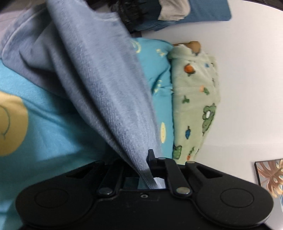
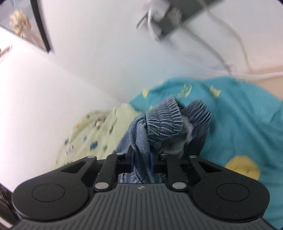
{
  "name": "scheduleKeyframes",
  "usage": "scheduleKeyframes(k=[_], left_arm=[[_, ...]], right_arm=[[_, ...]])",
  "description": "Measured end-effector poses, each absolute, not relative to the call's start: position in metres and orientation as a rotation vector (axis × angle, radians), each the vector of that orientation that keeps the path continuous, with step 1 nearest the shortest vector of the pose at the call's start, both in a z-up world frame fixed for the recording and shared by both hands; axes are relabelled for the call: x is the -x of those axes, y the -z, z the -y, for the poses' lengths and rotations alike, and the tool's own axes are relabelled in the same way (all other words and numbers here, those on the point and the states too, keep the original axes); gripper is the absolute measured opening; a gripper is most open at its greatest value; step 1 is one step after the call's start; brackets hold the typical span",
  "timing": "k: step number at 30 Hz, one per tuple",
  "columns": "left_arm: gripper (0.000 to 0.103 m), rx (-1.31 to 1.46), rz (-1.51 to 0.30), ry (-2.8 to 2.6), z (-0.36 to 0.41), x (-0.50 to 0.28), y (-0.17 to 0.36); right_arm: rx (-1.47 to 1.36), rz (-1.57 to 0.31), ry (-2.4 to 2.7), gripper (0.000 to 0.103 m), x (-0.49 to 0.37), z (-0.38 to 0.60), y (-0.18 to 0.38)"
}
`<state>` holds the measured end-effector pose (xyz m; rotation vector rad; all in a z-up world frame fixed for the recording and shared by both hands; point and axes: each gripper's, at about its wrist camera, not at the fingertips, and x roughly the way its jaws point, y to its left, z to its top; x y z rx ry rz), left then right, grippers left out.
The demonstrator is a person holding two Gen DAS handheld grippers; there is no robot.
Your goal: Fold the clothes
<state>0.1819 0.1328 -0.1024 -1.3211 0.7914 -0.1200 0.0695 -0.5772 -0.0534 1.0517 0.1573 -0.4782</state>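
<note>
A blue denim garment (image 1: 99, 74) hangs stretched from my left gripper (image 1: 148, 159), which is shut on its plain edge. The cloth covers the left finger. In the right wrist view my right gripper (image 2: 141, 157) is shut on the same denim garment (image 2: 164, 123) near its gathered elastic waistband, which bunches just beyond the fingertips. Both grippers hold the garment above a turquoise bed cover with yellow prints (image 1: 53, 123), also in the right wrist view (image 2: 238, 127).
A pale green fleece with cartoon prints (image 1: 194, 99) lies beside the turquoise cover, also in the right wrist view (image 2: 92, 134). Dark and teal clothes (image 1: 168, 16) are piled beyond. White walls, a framed picture (image 1: 270, 177) and hanging cables (image 2: 221, 46) surround the bed.
</note>
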Motion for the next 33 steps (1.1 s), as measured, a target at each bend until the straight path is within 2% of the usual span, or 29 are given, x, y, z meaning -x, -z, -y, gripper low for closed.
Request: scheduleKeyframes(k=[2, 9, 12, 20, 24, 28, 33], left_arm=[[0.005, 1.306, -0.81, 0.096, -0.132, -0.174, 0.106], [0.006, 1.324, -0.878, 0.019, -0.135, -0.166, 0.126], [0.006, 1.328, -0.875, 0.022, -0.136, -0.167, 0.126], [0.011, 1.322, -0.873, -0.005, -0.143, -0.166, 0.129], [0.014, 1.317, -0.87, -0.02, -0.149, -0.165, 0.127], [0.023, 1.35, -0.845, -0.052, -0.159, -0.167, 0.129], [0.023, 1.429, -0.818, -0.077, -0.177, -0.171, 0.136]], right_arm=[[-1.006, -0.162, 0.535, 0.017, -0.055, 0.591, 0.055], [-0.971, -0.382, 0.665, 0.016, -0.033, 0.622, 0.108], [-0.988, -0.38, 0.687, 0.015, -0.032, 0.626, 0.123], [-0.674, -0.455, 0.721, 0.018, -0.053, 0.601, 0.102], [-0.536, -0.441, 0.769, 0.053, -0.045, 0.583, 0.079], [-0.515, -0.343, 0.73, 0.055, -0.039, 0.56, 0.047], [-0.46, -0.322, 0.494, 0.055, -0.057, 0.489, 0.015]])
